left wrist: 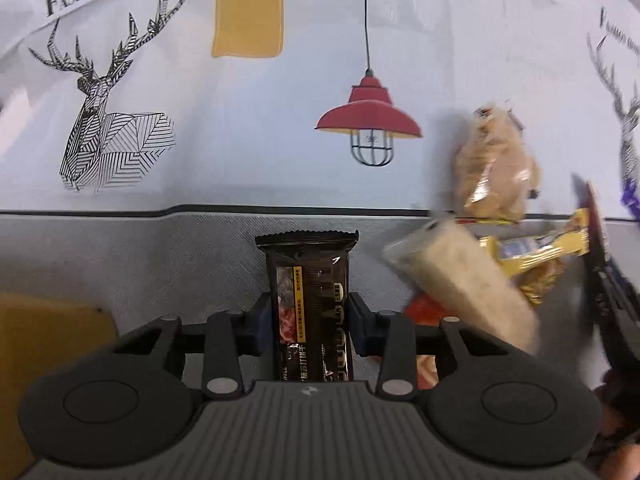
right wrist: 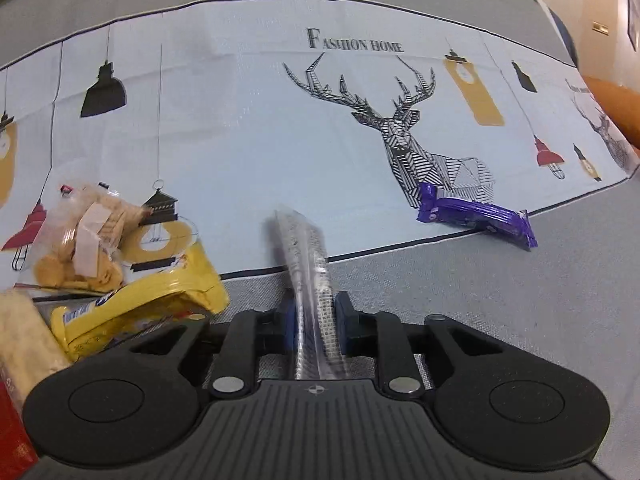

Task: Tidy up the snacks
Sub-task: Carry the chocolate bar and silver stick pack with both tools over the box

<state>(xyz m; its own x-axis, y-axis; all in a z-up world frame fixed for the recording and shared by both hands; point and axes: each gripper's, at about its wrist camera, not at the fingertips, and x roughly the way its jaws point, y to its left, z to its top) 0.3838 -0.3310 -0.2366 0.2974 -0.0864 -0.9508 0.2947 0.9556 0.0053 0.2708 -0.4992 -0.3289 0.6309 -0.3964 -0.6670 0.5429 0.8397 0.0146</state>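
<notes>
Two packets are in hand at once, and that is where the risk sits. The left gripper [left wrist: 311, 312] has its fingers closed narrow on a dark brown biscuit packet [left wrist: 309, 304], pinched across the middle with its crimped end pointing forward over the grey worktop [left wrist: 160, 264]. The right gripper [right wrist: 314, 320] has its fingers closed on a clear silvery packet [right wrist: 308, 268], which looks blurred in the right wrist view, so it may be swinging.

The clear film looks slick and thin; I judge it could slide out of the pads if the hand tilts or moves fast, landing short of wherever it belongs.

The snack heap lies just beside both grippers: a bag of round crackers [right wrist: 80, 236], a yellow packet [right wrist: 148, 300], a pale wrapped bar [left wrist: 460, 280] and something red [right wrist: 12, 432] underneath. These lean on one another, so a careless placement or a brush from either gripper could topple them.

The purple packet [right wrist: 476, 216] lies well apart on the edge of the printed cloth [right wrist: 240, 140], easy to overlook.

With both grippers near the same heap, they could also collide.
</notes>
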